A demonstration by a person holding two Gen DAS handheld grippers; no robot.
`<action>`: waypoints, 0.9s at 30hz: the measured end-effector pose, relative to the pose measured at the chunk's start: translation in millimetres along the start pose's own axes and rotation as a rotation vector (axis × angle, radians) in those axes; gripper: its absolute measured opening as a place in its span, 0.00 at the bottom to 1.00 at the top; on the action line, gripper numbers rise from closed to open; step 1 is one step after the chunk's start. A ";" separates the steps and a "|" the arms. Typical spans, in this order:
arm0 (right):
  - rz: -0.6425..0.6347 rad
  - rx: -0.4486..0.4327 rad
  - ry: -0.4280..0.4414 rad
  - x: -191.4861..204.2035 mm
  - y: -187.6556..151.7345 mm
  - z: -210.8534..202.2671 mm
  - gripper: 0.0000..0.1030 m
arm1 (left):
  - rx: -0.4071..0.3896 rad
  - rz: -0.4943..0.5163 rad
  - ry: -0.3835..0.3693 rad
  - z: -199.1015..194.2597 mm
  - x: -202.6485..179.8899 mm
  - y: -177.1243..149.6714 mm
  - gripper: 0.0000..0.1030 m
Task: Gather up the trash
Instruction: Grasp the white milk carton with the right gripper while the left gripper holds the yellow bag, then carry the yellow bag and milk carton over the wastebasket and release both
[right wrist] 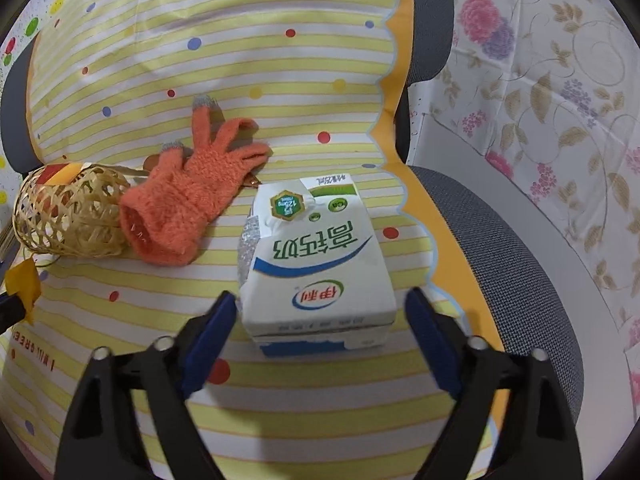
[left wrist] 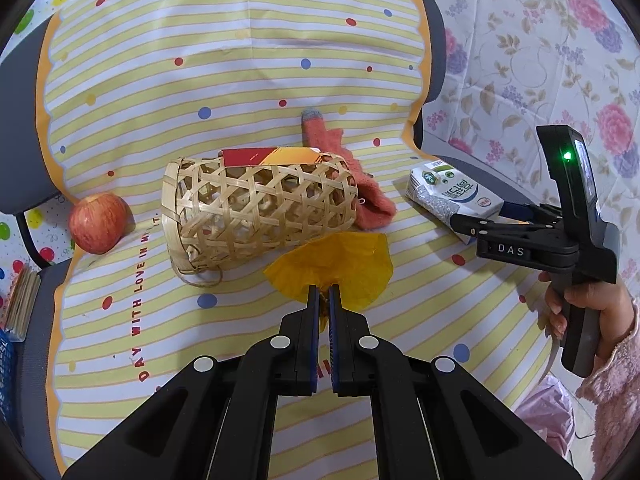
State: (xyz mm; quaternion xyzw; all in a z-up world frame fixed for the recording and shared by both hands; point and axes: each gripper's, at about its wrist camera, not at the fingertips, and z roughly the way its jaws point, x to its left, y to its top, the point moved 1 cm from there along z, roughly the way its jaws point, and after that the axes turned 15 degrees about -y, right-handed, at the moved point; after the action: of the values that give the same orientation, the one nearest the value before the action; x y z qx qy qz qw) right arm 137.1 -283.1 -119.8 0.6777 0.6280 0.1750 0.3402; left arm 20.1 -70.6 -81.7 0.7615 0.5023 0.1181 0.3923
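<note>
Left gripper [left wrist: 324, 293] fingers pinch the yellow wrapper [left wrist: 340, 258]; right gripper [right wrist: 320, 308] fingers gape around the milk carton [right wrist: 316, 256]

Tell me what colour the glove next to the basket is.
Orange, with grey fingertips; the glove shows best in the right wrist view.

A striped cloth [left wrist: 248, 60], yellow and white with coloured dots and a scalloped orange border, covers the work surface. The surface beneath it is a grey fabric seat [right wrist: 504, 248], exposed at the cloth's right edge and at its far corners. A floral sheet [right wrist: 560, 92] with pink and purple flowers forms the backdrop on the right. A white balloon-print covering [left wrist: 24, 232] shows at the left edge. Lighting is even and diffuse.
</note>
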 end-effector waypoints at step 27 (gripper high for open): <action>0.181 -0.036 -0.015 -11.5 -139.9 -218.9 0.69 | -0.042 0.150 -0.181 -95.1 -94.8 -77.7 0.05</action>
State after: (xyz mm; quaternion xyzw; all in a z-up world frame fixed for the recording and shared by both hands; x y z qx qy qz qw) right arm -112.5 -244.3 -58.1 0.7268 0.5582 0.2113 0.3400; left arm -131.1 -91.7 -53.8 0.7961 0.4040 0.0884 0.4418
